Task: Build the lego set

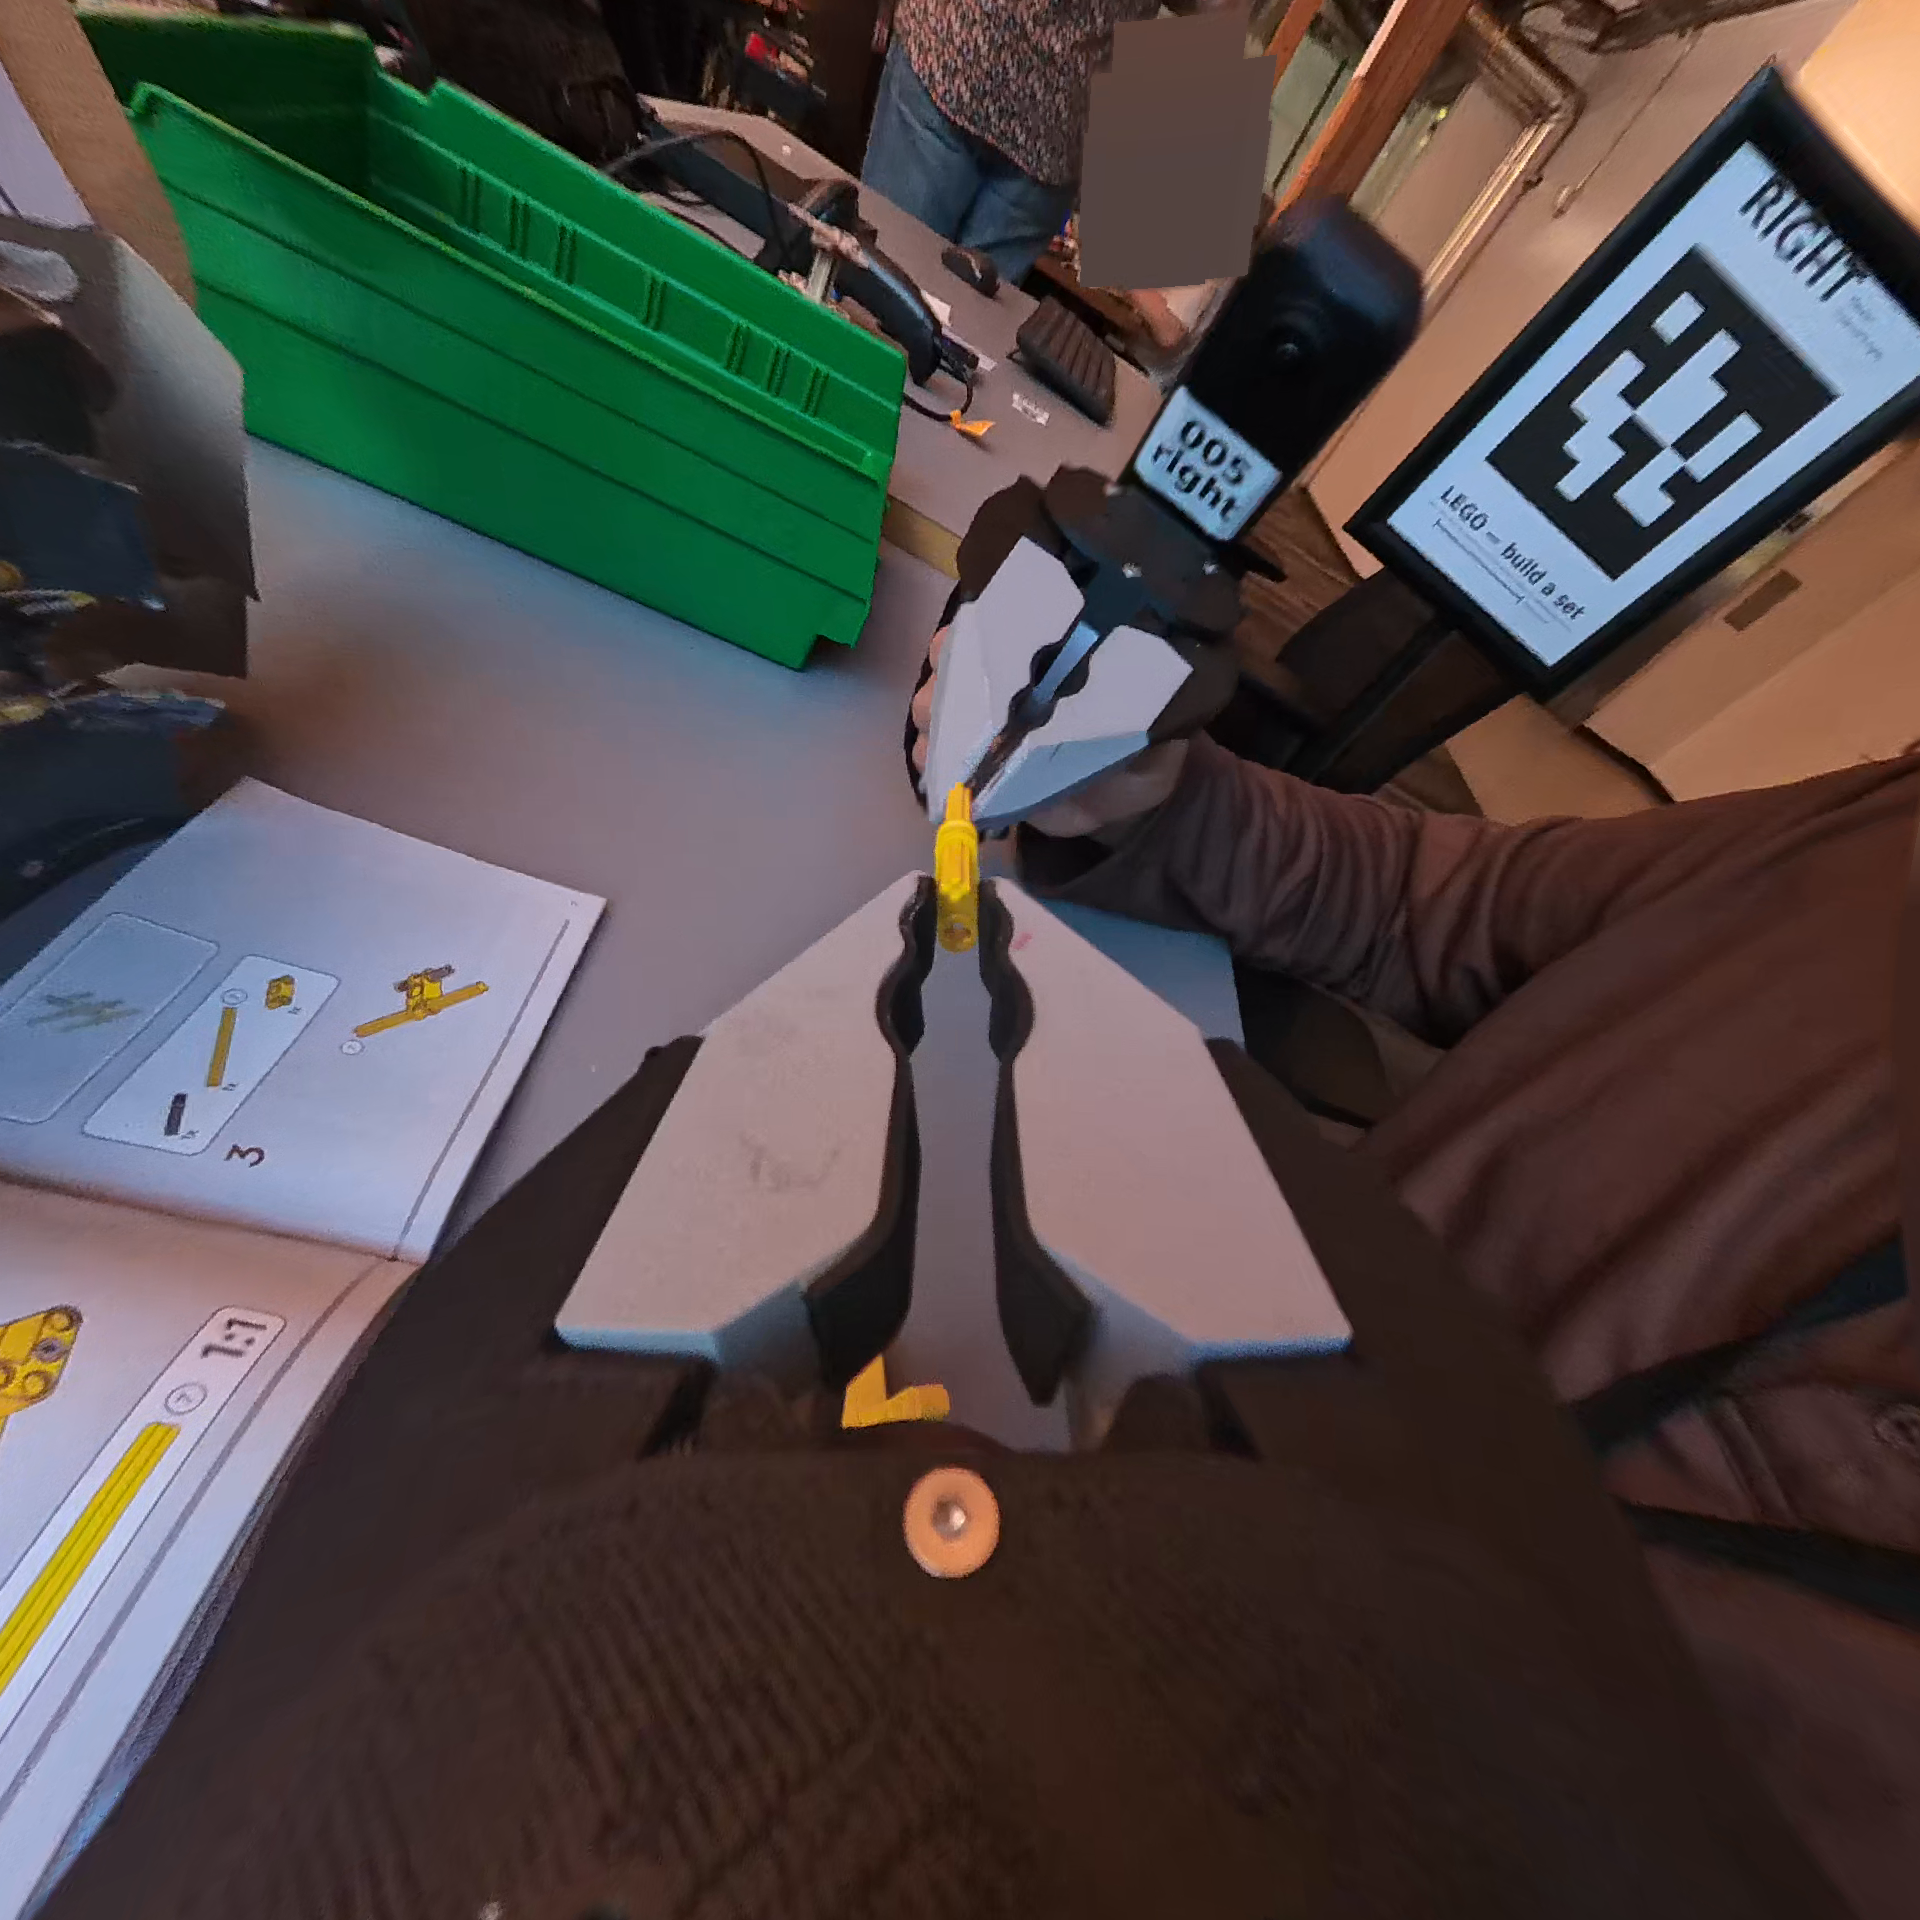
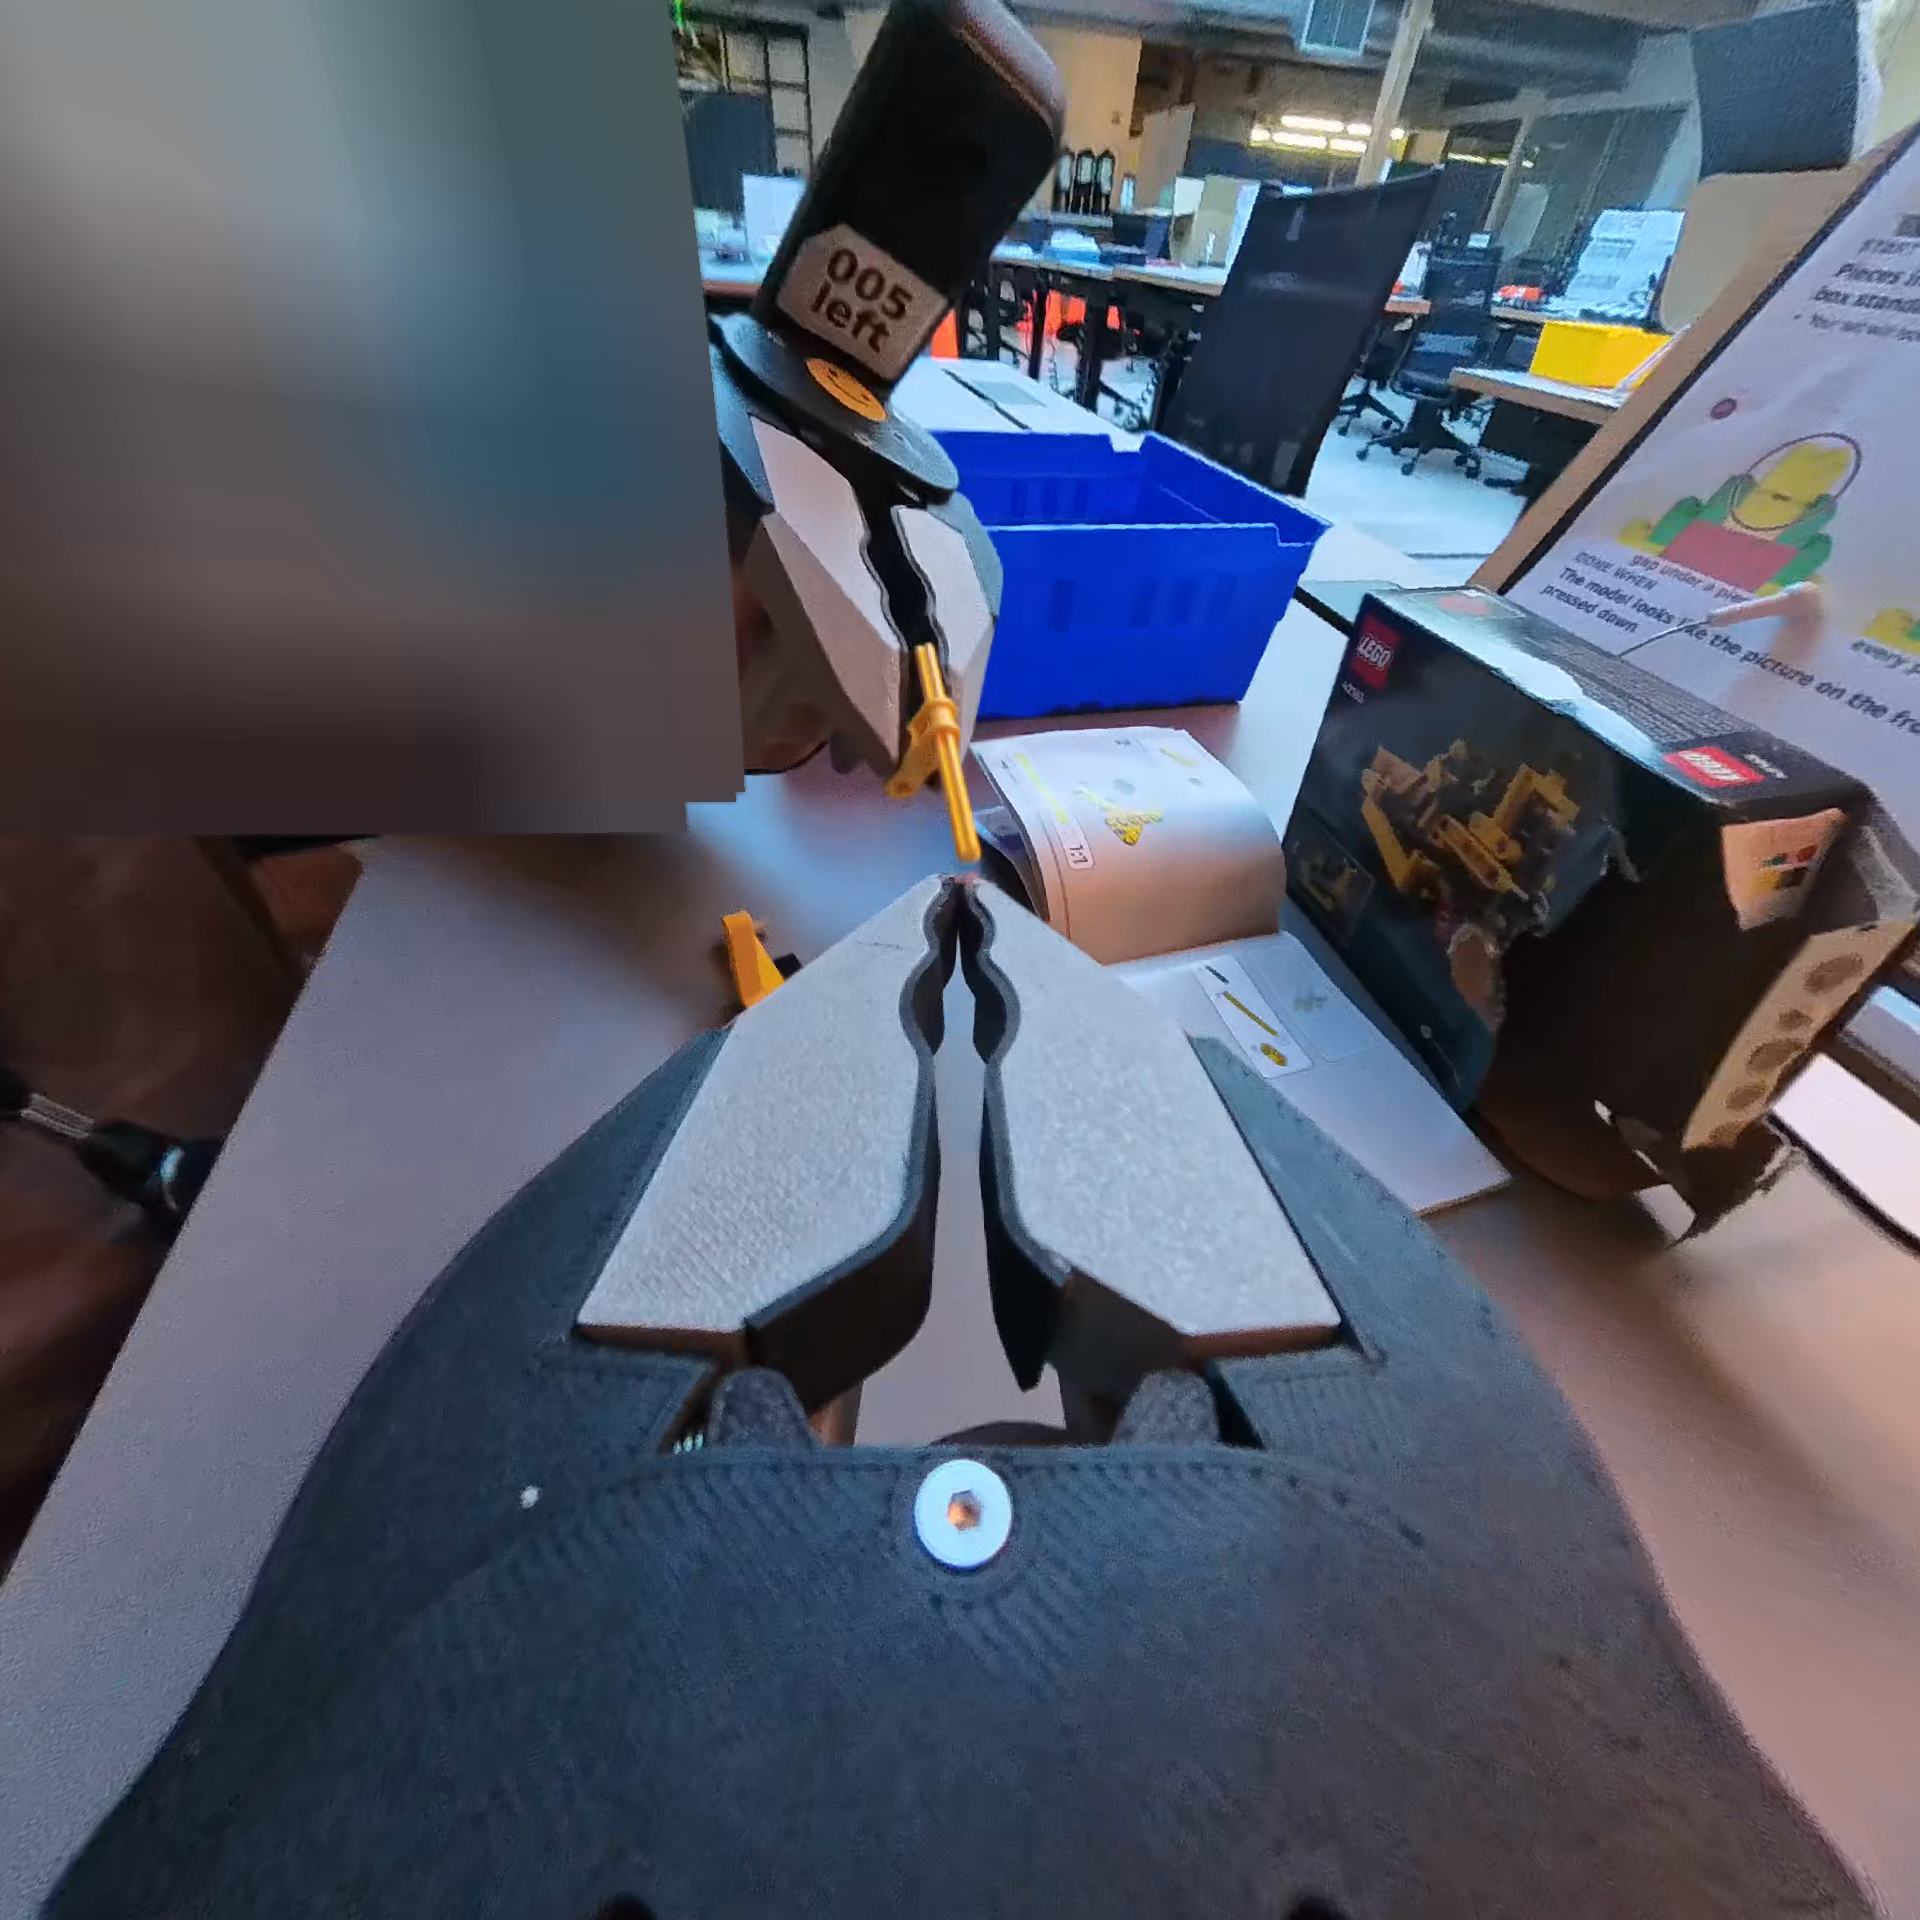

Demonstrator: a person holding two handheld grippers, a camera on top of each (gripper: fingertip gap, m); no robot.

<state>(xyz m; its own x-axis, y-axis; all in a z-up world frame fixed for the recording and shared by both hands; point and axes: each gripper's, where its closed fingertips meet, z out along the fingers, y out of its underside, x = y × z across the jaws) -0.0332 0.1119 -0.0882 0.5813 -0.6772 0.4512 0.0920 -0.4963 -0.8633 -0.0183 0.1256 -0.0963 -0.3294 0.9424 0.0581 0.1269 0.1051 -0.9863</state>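
Right gripper (image 2: 958, 894), fingertips pressed together, faces the left gripper (image 2: 928, 665), which clamps a yellow axle (image 2: 948, 764) carrying a connector (image 2: 920, 753), above the bench (image 2: 416, 1039).

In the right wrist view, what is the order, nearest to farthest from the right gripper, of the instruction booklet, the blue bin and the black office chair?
From the right gripper:
1. Instruction booklet, just beyond the jaws, slightly right.
2. Blue bin, behind the booklet on the table.
3. Black office chair, past the table, upper right.

wrist cams face each other | close | share axle (image 1: 954, 883) (yellow)
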